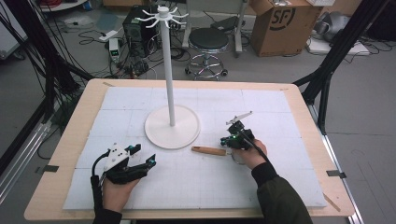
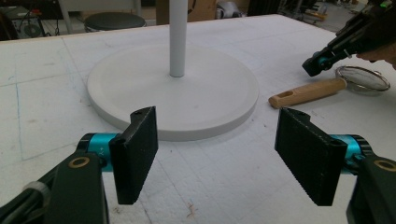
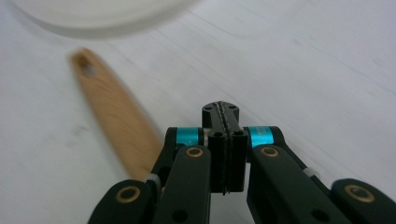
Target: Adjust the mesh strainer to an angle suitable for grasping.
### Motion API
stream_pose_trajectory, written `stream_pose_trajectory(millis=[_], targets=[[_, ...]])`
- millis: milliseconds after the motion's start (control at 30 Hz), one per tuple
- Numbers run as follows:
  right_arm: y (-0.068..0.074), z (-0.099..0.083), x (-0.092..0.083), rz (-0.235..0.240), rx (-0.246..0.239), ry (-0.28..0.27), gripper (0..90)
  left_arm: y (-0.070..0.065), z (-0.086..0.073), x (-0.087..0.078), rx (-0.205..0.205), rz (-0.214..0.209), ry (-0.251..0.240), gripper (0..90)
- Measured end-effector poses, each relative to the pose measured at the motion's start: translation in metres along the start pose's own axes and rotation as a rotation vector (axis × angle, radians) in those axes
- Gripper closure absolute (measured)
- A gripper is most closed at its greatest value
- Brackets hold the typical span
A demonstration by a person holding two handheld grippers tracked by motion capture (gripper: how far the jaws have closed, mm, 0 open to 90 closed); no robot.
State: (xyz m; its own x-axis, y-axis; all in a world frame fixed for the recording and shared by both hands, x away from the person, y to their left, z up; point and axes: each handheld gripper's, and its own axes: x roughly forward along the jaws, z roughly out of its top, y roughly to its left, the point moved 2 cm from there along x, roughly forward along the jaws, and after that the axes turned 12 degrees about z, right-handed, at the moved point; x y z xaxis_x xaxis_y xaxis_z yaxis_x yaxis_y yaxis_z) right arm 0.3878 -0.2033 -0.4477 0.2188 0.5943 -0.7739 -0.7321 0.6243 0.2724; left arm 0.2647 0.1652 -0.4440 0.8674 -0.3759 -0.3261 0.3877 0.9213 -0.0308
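Overhead view; two close table-level views

Grey floor (image 1: 369, 84) behind the bench (image 1: 70, 135), whose wooden edge frames a white gridded foam mat (image 1: 261, 177). Beyond the far edge: a black round stool (image 1: 208, 42) on a chrome castor base, a black computer tower (image 1: 135, 28) among loose cables, and a printed cardboard box (image 1: 287, 25). Black frame struts (image 1: 336, 51) stand beyond both far corners. Lighting is even and diffuse
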Motion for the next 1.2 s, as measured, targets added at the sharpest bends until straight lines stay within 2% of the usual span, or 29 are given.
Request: stream_pose_trajectory(millis=[67,100,133,200,300,500,733,833,867,1000,1067,1100,1133,1200], targets=[[-0.009,-0.006,-0.004,-0.018,0.008,0.016,90.0,0.000,0.000,0.000,0.000,0.000,0.000,30.6],[-0.011,-0.008,-0.007,-0.009,0.027,0.016,90.0,0.000,0.000,0.000,0.000,0.002,0.000,30.6],[-0.012,-0.010,-0.010,-0.013,0.025,0.024,90.0,0.000,0.000,0.000,0.000,0.002,0.000,30.6],[-0.010,-0.014,-0.013,-0.029,0.010,0.046,90.0,0.000,0.000,0.000,0.001,0.001,0.001,30.6],[-0.004,-0.020,-0.017,-0.018,0.002,0.071,90.0,0.000,0.000,0.000,0.001,0.001,0.001,30.6],[0.006,-0.038,-0.027,0.035,0.023,0.079,90.0,0.000,0.000,0.000,0.005,0.001,0.002,30.7],[0.027,-0.055,-0.033,0.090,-0.007,0.099,90.0,0.000,0.000,0.000,0.002,0.005,0.002,30.7],[0.032,-0.060,-0.034,0.105,-0.010,0.096,90.0,0.000,0.000,0.000,0.002,0.003,0.003,30.8],[0.032,-0.061,-0.034,0.111,-0.031,0.094,90.0,0.000,0.000,0.000,0.002,0.004,0.003,30.8],[0.034,-0.065,-0.036,0.138,-0.019,0.095,90.0,0.000,-0.001,0.000,0.003,0.004,0.002,30.8],[0.032,-0.067,-0.041,0.108,-0.030,0.052,90.0,0.000,-0.001,0.000,0.000,0.002,0.004,30.8],[0.030,-0.066,-0.044,0.105,-0.023,0.013,89.2,0.000,-0.001,0.000,0.001,0.004,0.004,30.8],[0.029,-0.065,-0.048,0.111,-0.016,-0.043,82.7,-0.001,-0.001,0.000,0.000,0.003,0.004,30.8],[0.028,-0.062,-0.055,0.155,-0.001,-0.129,77.4,-0.001,-0.001,0.000,0.000,0.003,0.005,30.9]])
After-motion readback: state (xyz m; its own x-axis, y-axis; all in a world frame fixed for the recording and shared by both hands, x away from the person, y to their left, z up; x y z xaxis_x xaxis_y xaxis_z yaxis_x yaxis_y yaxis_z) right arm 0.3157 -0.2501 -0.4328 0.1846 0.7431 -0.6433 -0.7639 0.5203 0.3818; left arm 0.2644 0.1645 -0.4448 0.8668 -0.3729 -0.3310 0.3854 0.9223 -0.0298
